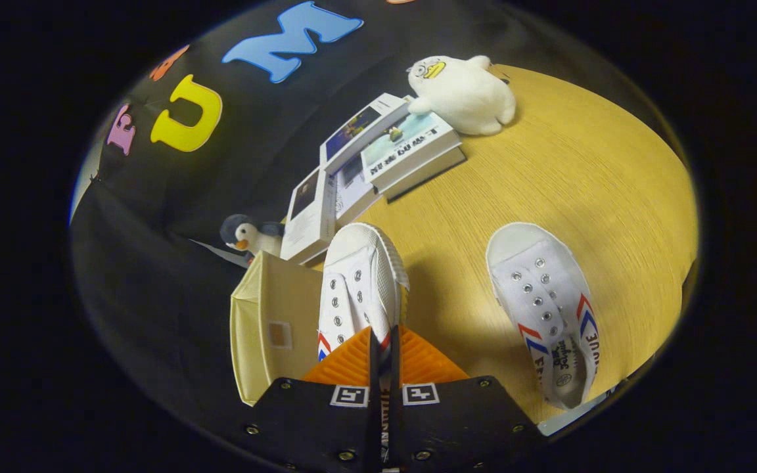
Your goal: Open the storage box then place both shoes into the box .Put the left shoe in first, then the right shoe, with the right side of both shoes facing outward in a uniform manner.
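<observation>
Over on the left a small toy penguin (247, 235) peeks out from behind the beige box (273, 328), its lower body hidden by the box's edge. The box itself stands on the wooden table (549, 197) just left of the fingers; I can see one pale wall with a small square patch on it, but its near end is cut off by the black gripper body, and I cannot tell whether the lid is open or where the opening faces. Next to it, the gripper (384, 355) points forward and slightly down over the table, its two orange fingers (345, 364) drawn close together with only a thin slot between them, clamped on the rear of a white sneaker (360, 282). That held shoe rises ahead of the fingers with its toe pointing away, touching or just beside the box's wall; its heel is hidden between the fingers, so the exact grip is hard to make out. Beyond its toe lies a loose stack of books (378, 157), partly overlapping one another. A white plush duck (464, 92) rests against the far book. To the right, well apart from the fingers, the second sneaker (546, 309) lies flat on the table, toe away, its heel end running out of sight.
</observation>
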### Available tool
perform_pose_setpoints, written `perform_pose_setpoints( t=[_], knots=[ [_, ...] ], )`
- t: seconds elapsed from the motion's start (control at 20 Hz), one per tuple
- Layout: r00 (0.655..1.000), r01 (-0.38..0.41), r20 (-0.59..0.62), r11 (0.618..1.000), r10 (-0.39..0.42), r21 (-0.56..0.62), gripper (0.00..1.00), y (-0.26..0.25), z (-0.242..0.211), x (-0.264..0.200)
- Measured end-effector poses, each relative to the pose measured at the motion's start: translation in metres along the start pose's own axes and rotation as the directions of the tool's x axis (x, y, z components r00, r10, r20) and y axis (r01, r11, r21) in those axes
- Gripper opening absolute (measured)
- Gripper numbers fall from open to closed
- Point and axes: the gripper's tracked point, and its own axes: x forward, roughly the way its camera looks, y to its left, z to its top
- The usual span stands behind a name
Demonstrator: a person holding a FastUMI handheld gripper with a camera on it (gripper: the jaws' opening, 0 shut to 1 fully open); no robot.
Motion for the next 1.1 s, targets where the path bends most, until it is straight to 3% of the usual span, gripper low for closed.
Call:
perform_pose_setpoints(
  t=[0.45,0.85,1.1],
  knots=[
    [0.991,-0.127,0.025,0.988,0.13,-0.084,0.05,0.103,0.003,-0.011],
    [0.992,-0.127,-0.034,0.977,0.123,-0.171,0.04,0.161,-0.036,0.034],
    [0.994,-0.093,-0.078,0.972,0.078,-0.217,0.04,0.177,-0.067,0.071]
  ],
)
